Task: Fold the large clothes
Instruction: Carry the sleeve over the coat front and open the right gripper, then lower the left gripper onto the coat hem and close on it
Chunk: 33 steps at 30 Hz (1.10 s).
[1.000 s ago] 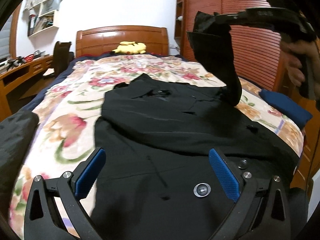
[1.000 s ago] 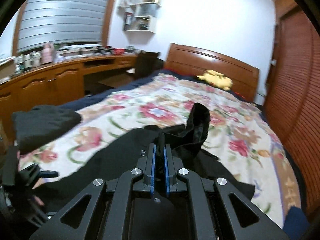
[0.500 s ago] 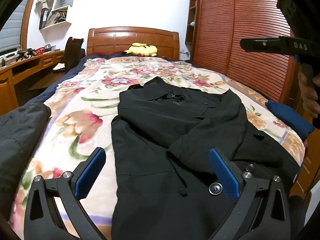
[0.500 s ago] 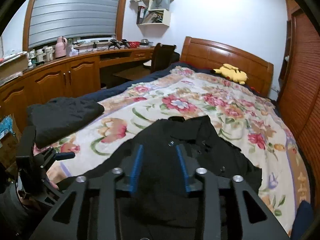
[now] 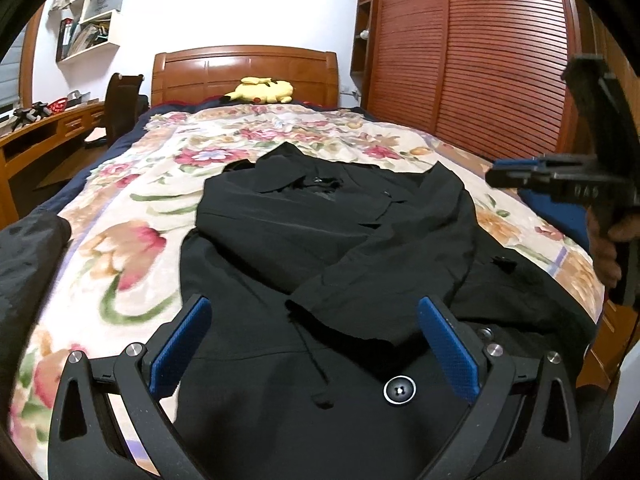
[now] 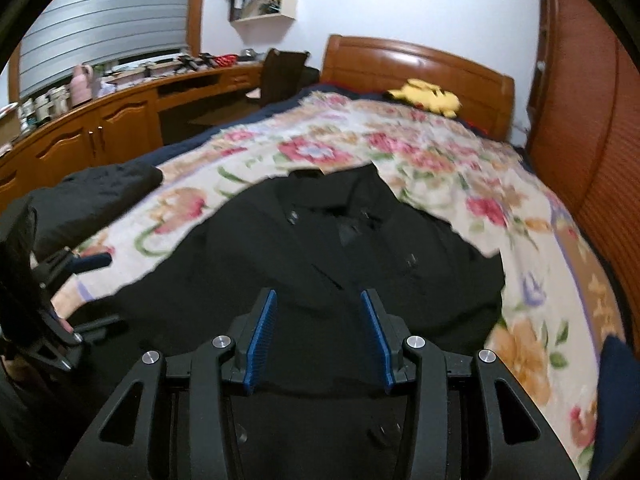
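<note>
Hovering both spread, empty claws (left [image 5: 316, 344], right [image 6: 318, 336]) over my black coat [image 5: 328, 240]: limp, heavy; I'd pinch its hem corners.

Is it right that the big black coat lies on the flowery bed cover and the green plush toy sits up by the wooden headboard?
Not quite: the plush toy is yellow, not green, as the left wrist view shows. The big black coat does lie on the flowery bed cover, and the toy sits by the wooden headboard.

Black gripper [image 5: 314, 344] frames, blue ribbed pads [image 6: 262, 342], silver screws.
</note>
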{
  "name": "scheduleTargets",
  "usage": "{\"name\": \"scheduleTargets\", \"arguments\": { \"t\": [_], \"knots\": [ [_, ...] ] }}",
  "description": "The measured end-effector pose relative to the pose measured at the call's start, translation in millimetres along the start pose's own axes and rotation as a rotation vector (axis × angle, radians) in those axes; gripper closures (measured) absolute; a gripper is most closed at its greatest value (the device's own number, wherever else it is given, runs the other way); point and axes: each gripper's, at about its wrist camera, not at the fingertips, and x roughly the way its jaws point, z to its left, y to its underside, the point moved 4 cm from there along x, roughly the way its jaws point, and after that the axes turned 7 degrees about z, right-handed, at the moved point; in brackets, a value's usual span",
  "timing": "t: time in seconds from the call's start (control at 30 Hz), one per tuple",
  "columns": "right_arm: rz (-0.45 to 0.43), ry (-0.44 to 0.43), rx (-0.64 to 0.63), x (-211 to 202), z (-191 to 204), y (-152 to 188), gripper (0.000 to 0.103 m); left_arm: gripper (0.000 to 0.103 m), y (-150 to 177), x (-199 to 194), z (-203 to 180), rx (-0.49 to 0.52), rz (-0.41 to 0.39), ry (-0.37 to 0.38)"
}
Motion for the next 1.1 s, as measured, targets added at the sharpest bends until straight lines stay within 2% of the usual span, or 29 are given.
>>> {"name": "scheduleTargets", "arguments": {
  "t": [0.17,0.27,0.43,0.53,0.77,0.87,1.1],
  "knots": [
    [0.039,0.007,0.037,12.7,-1.3,7.3,0.056,0.000,-0.8,10.7,-8.0,0.008,0.026,0.022],
    [0.071,0.002,0.067,21.2,-2.6,16.5,0.040,0.000,-1.8,13.4,-10.0,-0.009,0.026,0.040],
    [0.129,-0.013,0.109,34.6,-0.9,33.1,0.039,0.003,-5.4,11.5,-7.6,-0.049,0.007,0.072],
    [0.156,-0.003,0.111,41.8,5.3,40.0,0.039,0.009,-5.6,14.6,-7.3,-0.048,0.018,0.072],
    [0.131,0.017,0.108,45.9,16.9,35.8,0.037,0.030,-8.3,33.1,-2.5,-0.052,0.074,0.050],
    [0.121,0.041,0.100,50.1,24.5,34.5,0.033,0.030,-10.9,46.7,4.3,-0.064,0.112,0.017],
    [0.095,0.076,0.085,52.5,37.6,34.1,0.032,0.031,-14.0,70.4,12.6,-0.083,0.184,0.030]
  ]
}}
